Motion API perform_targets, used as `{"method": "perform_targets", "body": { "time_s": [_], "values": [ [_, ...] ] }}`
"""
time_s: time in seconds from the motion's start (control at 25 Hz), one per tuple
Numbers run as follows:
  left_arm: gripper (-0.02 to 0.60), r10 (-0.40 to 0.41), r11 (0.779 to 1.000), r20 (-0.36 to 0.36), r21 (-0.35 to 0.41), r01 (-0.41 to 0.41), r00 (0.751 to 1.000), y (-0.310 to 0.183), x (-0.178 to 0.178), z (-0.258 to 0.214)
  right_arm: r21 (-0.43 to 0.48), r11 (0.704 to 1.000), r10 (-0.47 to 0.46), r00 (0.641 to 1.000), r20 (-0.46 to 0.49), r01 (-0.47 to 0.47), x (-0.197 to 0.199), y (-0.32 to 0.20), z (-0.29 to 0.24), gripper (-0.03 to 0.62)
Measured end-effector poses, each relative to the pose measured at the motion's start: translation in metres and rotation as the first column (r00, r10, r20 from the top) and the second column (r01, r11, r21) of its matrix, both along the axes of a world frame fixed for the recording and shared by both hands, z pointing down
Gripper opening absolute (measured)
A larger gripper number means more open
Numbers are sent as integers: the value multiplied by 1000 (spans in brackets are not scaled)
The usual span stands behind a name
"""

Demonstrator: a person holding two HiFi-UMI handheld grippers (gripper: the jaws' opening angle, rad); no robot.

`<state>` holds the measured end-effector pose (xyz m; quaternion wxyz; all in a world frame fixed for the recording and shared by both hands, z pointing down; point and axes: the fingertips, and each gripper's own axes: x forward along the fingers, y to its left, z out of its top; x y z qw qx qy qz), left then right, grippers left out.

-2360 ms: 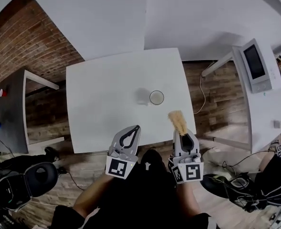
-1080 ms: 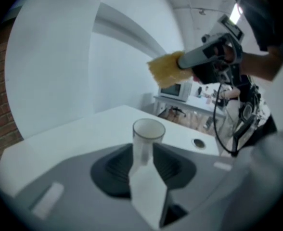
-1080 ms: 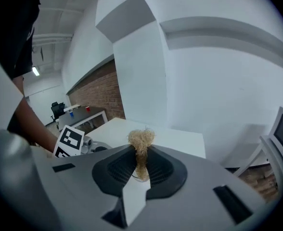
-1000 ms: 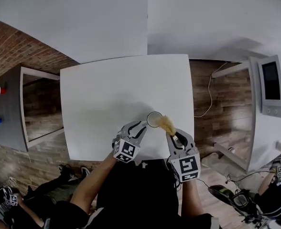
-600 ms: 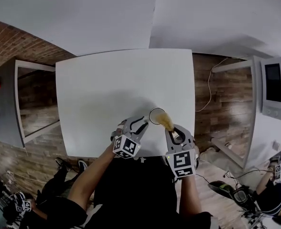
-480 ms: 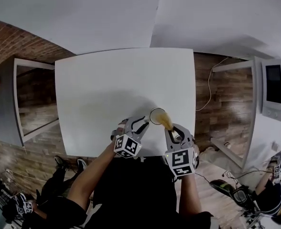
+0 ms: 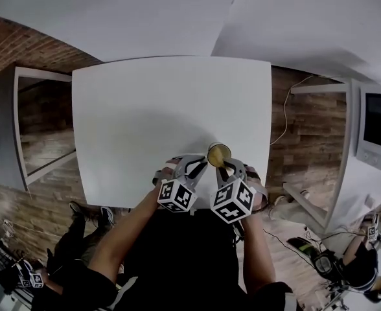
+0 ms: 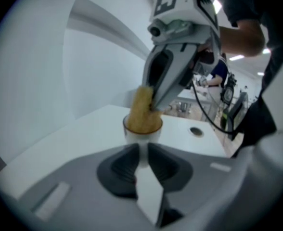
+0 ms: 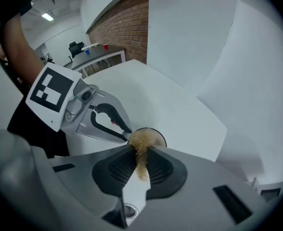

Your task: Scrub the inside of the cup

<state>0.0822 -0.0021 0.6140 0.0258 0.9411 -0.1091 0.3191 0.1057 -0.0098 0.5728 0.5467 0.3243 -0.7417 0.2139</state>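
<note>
The person is wearing a black short-sleeved top (image 7: 184,258). The left gripper (image 7: 202,164) and the right gripper (image 7: 223,167) are both showing grey plastic shells with black ribbed pads (image 9: 118,170). Each is carrying a white cube (image 7: 177,195) printed with black square markers at its near end.

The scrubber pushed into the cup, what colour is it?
The scrubber is golden tan, like straw; the left gripper view shows it best, filling the cup.
</note>
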Motion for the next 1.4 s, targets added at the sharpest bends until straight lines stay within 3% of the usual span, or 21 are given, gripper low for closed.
{"method": "perform_targets", "body": {
  "time_s": [0.32,0.44,0.6,0.8,1.2,1.4],
  "values": [
    [63,20,1000,12,15,-20,1000,10,-6,-2,-145,986,-92,994,-67,81,-17,-2,53,43],
    [64,6,1000,20,7,-6,1000,12,-12,-1,-167,983,-89,995,-49,80,-24,-5,61,43],
    [62,-39,999,20,-12,39,999,8,-20,-1,-123,992,-31,999,24,34,-29,-10,39,43],
    [63,-57,998,9,-25,57,998,10,-23,-1,11,992,128,989,68,-129,-17,-19,-5,43],
    [69,-34,999,26,1,34,999,14,-24,0,-45,991,122,992,-40,-124,-30,-19,50,43],
    [64,-69,997,37,-17,70,997,12,-25,0,52,982,187,979,-77,-183,-10,-18,4,41]
  ]
}}
